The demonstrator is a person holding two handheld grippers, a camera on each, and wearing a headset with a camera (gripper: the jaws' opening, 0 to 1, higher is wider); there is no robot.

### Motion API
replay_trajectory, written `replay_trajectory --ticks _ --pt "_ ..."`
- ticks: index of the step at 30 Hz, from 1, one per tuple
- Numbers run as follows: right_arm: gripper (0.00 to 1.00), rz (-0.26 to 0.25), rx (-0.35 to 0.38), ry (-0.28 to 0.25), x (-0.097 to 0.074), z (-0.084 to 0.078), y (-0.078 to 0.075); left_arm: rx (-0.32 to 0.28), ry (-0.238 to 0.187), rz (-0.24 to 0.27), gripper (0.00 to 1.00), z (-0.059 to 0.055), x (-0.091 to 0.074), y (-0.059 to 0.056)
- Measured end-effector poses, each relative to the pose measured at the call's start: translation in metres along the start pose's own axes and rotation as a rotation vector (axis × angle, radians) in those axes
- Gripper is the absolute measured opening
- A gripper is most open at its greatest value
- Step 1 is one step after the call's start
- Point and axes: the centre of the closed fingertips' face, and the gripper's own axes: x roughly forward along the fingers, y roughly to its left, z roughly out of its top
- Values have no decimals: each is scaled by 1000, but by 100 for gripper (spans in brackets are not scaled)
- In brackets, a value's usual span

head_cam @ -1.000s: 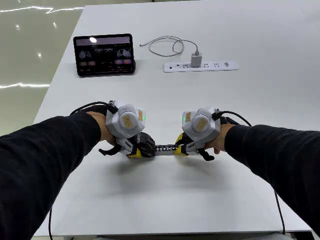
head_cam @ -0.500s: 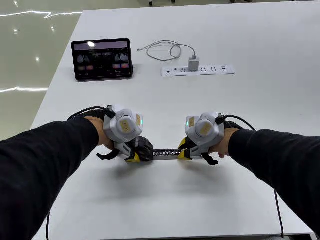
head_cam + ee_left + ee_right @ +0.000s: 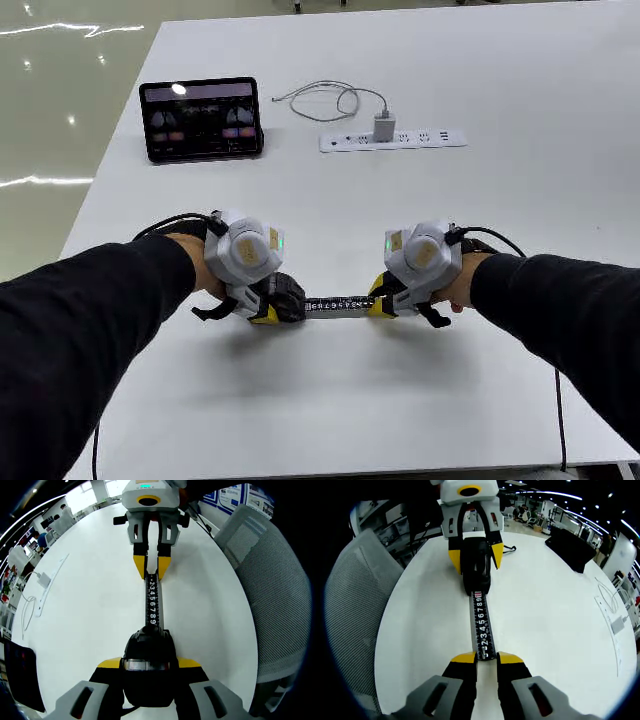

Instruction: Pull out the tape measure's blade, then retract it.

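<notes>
Left tool point(image 3: 276, 304) and right tool point(image 3: 379, 300) face each other low over the near part of the worktop point(image 3: 400, 400), one in each of the person's hands, with black sleeves reaching in from both sides. The white worktop is the biggest thing in the head view and carries everything else. A grey mesh chair point(image 3: 265, 595) stands just off its near edge, seen at the side of both gripper views.

At the far left of the worktop a dark tablet point(image 3: 200, 118) is propped up with its screen lit. To its right lies a white power strip point(image 3: 395, 140) with a white charger point(image 3: 386, 127) plugged into it, and a thin cable point(image 3: 320, 98) loops from the charger toward the tablet.

Between the tools, the black tape measure case point(image 3: 149, 670) rests on the worktop, pinched from both sides by the left tool's yellow-tipped jaws. A short run of the blade point(image 3: 482, 625) lies straight and flat out of the case, its printed numbers facing up. The right tool's jaws are pressed together on the blade's free end, which disappears between the yellow tips. In the left gripper view the right tool point(image 3: 152, 572) sits at the far end of the blade.
</notes>
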Motion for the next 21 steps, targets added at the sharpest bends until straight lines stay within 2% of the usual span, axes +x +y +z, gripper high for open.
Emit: replay_trajectory --ticks 21 --pt "10 -9 5 11 -12 -15 -1 -2 -2 2 35 1 0 0"
